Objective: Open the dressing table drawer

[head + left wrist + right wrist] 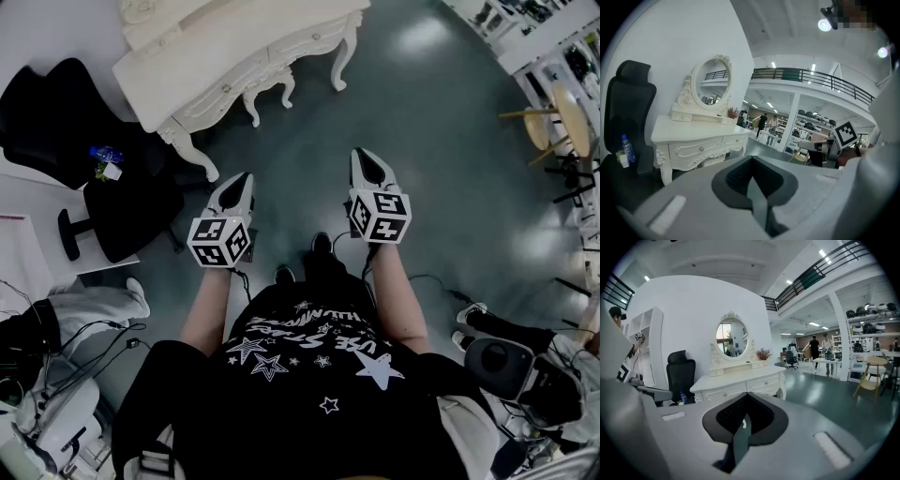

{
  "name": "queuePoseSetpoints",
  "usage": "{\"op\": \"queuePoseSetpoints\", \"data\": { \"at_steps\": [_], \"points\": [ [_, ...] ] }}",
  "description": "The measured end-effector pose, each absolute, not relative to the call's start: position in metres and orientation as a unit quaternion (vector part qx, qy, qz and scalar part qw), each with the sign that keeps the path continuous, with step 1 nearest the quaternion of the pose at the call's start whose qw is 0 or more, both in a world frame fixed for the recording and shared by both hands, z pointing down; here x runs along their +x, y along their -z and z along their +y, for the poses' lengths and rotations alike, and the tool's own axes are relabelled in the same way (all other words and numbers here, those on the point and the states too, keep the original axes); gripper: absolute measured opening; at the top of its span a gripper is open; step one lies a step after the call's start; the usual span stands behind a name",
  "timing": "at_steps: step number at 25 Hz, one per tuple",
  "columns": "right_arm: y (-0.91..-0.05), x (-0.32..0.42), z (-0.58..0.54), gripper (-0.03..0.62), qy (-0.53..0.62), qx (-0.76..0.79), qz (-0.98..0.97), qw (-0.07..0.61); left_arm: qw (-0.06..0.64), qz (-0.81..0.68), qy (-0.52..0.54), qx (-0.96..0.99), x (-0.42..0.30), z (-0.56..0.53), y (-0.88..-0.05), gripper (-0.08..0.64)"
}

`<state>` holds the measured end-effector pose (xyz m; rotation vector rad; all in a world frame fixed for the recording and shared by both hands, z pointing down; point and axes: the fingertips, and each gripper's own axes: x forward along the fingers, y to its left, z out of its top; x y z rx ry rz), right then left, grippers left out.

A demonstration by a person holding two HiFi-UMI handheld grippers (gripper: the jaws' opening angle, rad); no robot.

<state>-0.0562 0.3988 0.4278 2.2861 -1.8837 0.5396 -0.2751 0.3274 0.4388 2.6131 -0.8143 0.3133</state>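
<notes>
Person stands on a grey-green floor (422, 112). Left gripper (245, 178) and right gripper (362, 154) are held side by side at waist height, both well short of the table. Each one's jaws are closed tip to tip, with nothing between them. Table (234, 42) is white and carved, ahead and to the left. Its drawers (701, 149) sit flush in the front. Oval mirror (731, 337) on top. Black chair (56, 103) stands left of the table, a bottle (105, 153) on its seat.

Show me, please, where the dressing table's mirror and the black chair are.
mirror (731, 338): right gripper view, centre of the glass.
black chair (680, 378): right gripper view, middle of the backrest.
</notes>
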Motion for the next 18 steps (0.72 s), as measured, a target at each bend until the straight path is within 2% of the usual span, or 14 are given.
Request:
{"op": "queuePoseSetpoints", "data": {
  "at_steps": [14, 18],
  "points": [
    [-0.414, -0.107, 0.421, 0.025, -0.169, 0.752, -0.633, 0.072, 0.174, -0.29, -0.109, 0.935, -0.324, 0.357, -0.433, 0.0],
    [-0.421, -0.118, 0.434, 0.026, -0.193, 0.755, -0.625, 0.047, 0.173, -0.288, -0.116, 0.935, -0.336, 0.371, -0.439, 0.0]
  ]
}}
